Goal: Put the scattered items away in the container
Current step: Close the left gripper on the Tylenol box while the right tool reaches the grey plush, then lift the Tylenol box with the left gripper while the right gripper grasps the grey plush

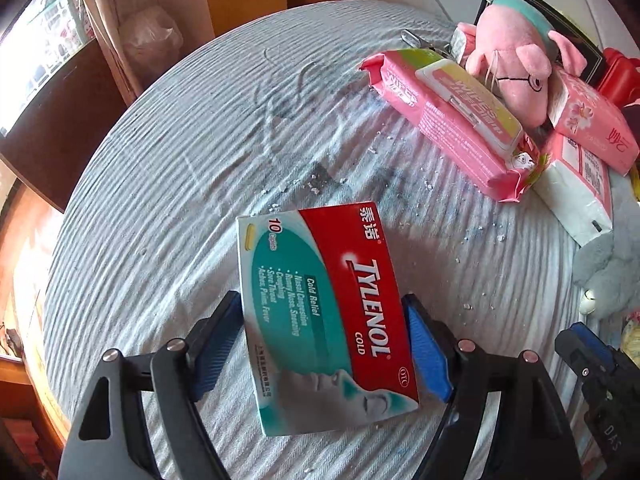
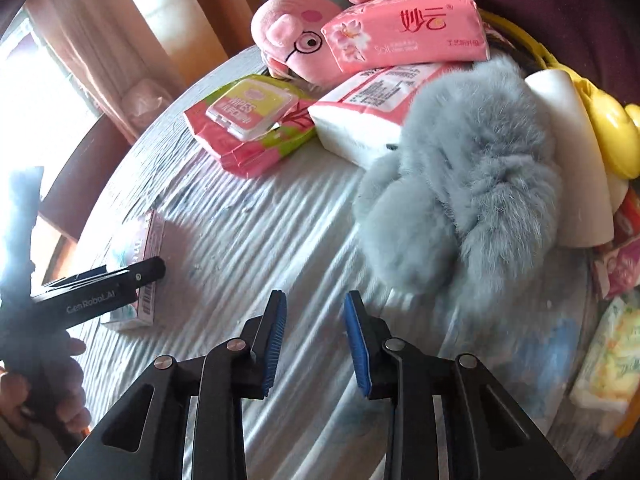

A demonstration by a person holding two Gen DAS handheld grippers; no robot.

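Observation:
A Tylenol Cold box point(image 1: 320, 312) lies flat on the striped cloth, and it also shows at the left in the right wrist view point(image 2: 138, 268). My left gripper point(image 1: 320, 298) stands wide open astride it, one blue pad close along each long edge. I cannot see a firm press on the box. My right gripper point(image 2: 315, 296) hovers over bare cloth, its jaws a narrow gap apart with nothing between them. Just right of it lies a grey fluffy toy point(image 2: 472, 200). I cannot tell which object is the container.
At the back are a pink wipes pack point(image 1: 452, 120), a pink pig plush point(image 1: 516, 60), a pink tissue pack point(image 2: 408, 32) and a white tissue pack point(image 2: 360, 120). A dark box point(image 1: 560, 20) stands behind the pig. Yellow items point(image 2: 608, 128) lie far right. The round table's edge point(image 1: 52, 264) curves at left.

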